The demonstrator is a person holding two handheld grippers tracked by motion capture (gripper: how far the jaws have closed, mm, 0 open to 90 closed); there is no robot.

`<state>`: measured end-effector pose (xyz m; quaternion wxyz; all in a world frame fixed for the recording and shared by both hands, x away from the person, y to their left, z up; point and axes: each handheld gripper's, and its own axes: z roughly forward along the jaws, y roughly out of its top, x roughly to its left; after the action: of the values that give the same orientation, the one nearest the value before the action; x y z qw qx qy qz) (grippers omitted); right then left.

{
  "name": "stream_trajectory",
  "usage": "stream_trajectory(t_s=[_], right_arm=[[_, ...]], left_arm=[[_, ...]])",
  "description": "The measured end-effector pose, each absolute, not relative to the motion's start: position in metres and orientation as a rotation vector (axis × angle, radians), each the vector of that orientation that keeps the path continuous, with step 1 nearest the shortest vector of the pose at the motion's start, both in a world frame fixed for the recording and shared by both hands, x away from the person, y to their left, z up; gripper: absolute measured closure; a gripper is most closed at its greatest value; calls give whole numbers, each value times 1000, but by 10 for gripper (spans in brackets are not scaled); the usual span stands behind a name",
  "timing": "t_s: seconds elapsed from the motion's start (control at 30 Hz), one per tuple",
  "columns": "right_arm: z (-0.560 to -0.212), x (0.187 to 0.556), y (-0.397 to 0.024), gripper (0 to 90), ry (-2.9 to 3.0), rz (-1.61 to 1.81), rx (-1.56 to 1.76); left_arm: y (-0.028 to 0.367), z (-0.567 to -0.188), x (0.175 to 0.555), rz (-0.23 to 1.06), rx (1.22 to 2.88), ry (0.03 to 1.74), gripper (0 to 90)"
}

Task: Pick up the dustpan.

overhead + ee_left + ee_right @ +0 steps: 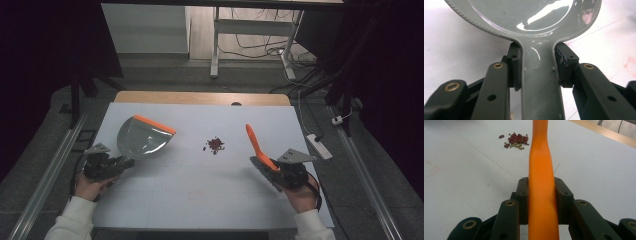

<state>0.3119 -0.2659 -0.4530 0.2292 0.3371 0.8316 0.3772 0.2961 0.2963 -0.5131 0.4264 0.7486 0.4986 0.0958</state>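
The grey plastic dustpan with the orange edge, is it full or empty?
Empty. The grey plastic dustpan with the orange edge has a bare, shiny inside, and the pile of red and green beans lies apart on the table.

Dim room darkening toward the edges, white counter (pixel 200 200) glowing evenly, overhead glare streaking the dustpan (pixel 534 20), near claws blurring

— What do you see on your arms?
— You wear white sleeves (pixel 75 220). Your left gripper (pixel 114 165) and right gripper (pixel 280 172) are black, each topped by a grey three-cornered plate (pixel 296 156), with brass-ringed holes along the jaws and a black cable trailing.
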Motion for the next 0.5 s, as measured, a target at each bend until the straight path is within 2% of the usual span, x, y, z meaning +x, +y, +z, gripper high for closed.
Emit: stream_trajectory(t_s=[0.5], right_arm=[[-449,308,-259,699,2293,1069,909]], left_arm=[[286,-493,283,260,1890,1131,617]])
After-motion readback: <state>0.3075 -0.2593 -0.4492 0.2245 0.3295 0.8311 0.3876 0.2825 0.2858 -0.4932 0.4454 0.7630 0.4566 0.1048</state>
